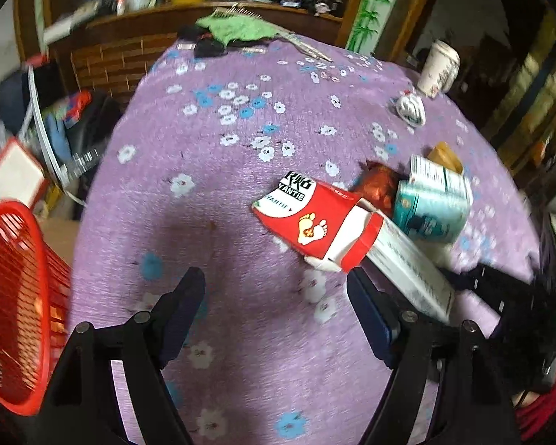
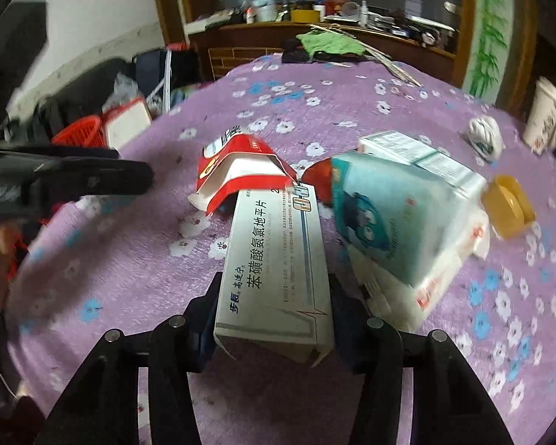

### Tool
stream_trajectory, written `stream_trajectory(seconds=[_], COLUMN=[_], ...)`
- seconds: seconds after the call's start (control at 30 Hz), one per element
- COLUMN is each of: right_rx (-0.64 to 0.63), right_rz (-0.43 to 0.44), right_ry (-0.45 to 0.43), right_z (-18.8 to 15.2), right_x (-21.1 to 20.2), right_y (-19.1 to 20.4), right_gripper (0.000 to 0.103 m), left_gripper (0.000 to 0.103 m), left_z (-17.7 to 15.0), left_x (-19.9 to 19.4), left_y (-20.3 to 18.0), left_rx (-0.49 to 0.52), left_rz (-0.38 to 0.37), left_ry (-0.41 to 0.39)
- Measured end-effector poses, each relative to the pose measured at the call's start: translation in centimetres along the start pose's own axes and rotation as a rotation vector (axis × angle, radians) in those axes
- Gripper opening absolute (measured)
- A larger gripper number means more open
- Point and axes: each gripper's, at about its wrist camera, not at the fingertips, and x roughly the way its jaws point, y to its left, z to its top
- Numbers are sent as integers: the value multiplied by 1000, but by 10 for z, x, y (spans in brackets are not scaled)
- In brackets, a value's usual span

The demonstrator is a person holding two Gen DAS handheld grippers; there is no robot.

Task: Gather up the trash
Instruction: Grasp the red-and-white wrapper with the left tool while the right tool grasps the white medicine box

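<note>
On a purple floral table point(image 2: 137, 244), the right gripper point(image 2: 274, 319) clamps a white box point(image 2: 278, 259) amid other cartons; the left gripper point(image 1: 276, 304) hangs with fingers apart. Lifting straight up should spare the red box point(image 2: 237, 170) overlapping its tip. The red basket point(image 1: 15, 289) is cut off; its contents are unreadable.

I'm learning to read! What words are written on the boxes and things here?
"YANTIE": red box, beside a picture of two feet.
"苯磺酸氨氯地平片": white box between the right gripper fingers.
"步长": same white box, near end.
Teal box: print too blurred to read.
White cup: markings too blurred to read.
</note>
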Motion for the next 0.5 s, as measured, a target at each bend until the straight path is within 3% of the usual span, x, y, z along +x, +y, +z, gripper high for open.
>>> stream_trajectory(seconds=[0.27, 0.37, 0.5], right_rx=[64, 90, 128], right_rz=[11, 12, 22], right_ry=[-43, -71, -99], right_z=[-17, -26, -34], right_x=[-36, -48, -60], right_y=[-10, -16, -25], right_gripper=[55, 55, 55], left_gripper=[78, 78, 78], left_z=[22, 26, 34], left_x=[41, 56, 64], left_y=[18, 17, -1], left_rx=[-253, -293, -260], left_rz=[-105, -117, -86], left_ry=[115, 146, 136])
